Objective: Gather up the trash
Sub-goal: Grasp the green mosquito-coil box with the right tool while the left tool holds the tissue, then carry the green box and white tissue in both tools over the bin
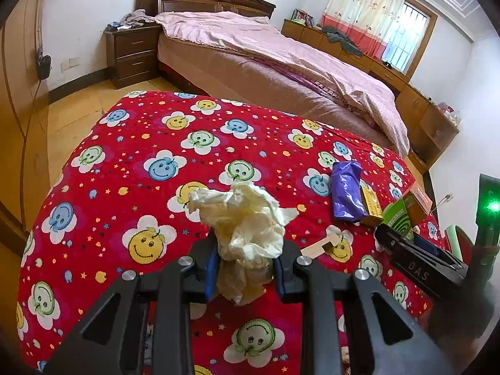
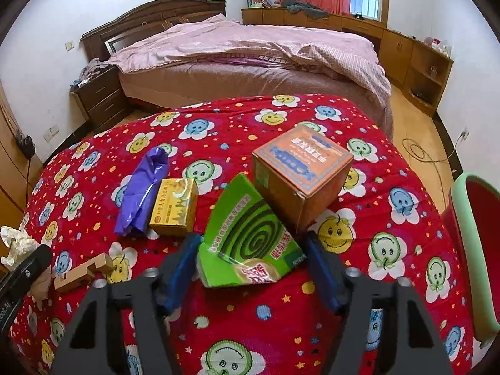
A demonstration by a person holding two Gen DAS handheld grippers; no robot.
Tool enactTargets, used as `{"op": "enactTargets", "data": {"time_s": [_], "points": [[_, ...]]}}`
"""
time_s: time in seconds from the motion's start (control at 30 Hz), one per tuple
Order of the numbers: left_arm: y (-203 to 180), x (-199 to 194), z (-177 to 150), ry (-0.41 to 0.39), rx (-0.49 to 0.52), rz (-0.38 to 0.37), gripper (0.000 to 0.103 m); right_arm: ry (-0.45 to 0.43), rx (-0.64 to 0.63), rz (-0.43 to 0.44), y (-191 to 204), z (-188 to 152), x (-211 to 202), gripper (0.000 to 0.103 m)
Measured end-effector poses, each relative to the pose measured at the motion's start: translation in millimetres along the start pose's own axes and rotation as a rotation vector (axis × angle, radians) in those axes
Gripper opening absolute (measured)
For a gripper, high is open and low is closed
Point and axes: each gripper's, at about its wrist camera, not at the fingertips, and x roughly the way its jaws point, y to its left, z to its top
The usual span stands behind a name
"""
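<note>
Step in hand: the right gripper [image 2: 253, 261] was going for the green box [image 2: 250, 243] on the red flowered cloth [image 2: 390, 284], one piece of trash already secured on the other side.
Left gripper [image 1: 247, 268]: clamped on the crumpled paper [image 1: 247, 218], jaws narrow, wad bulging above the blue pads and held clear of the cloth.
Right gripper: jaws partway open, straddling the green box; pads looked close to its edges, but a firm grip was not evident.
Next move: probably squeeze the rest of the way, then lift straight, since the box leaned against its neighbour.
In the way: the orange box [image 2: 301, 172] touched the green one's far side and could tip or drag along.
Also waiting: yellow box [image 2: 175, 206], purple bag [image 2: 142, 187] beside it, wooden piece [image 2: 82, 273] nearer the left.
Drop-off: the pale-green-rimmed red bin [image 2: 475, 243] stood at the right edge, likely the target.
</note>
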Motion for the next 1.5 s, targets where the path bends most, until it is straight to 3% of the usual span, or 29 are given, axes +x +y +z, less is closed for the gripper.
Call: {"op": "enactTargets", "data": {"time_s": [0.33, 0.6, 1.17, 1.5], "points": [[-2.1, -0.7, -0.7, -0.001, 0.002, -0.004, 0.028, 0.005, 0.049, 0.099, -15.0, -13.1, -20.2, 0.068], [-6.5, -2.9, -1.1, -0.006, 0.015, -0.011, 0.028, -0.020, 0.077, 0.130, -34.0, -26.6, -51.4, 0.068], [-44.4, -21.5, -7.3, -0.017, 0.111, -0.044, 0.028, -0.129, 0.210, 0.068, -114.1, -42.0, -120.7, 0.068], [-76.7, -40.6, -14.1, -0.026, 0.181, -0.066, 0.028, -0.151, 0.276, 0.026, -157.9, -61.0, -140.7, 0.068]]}}
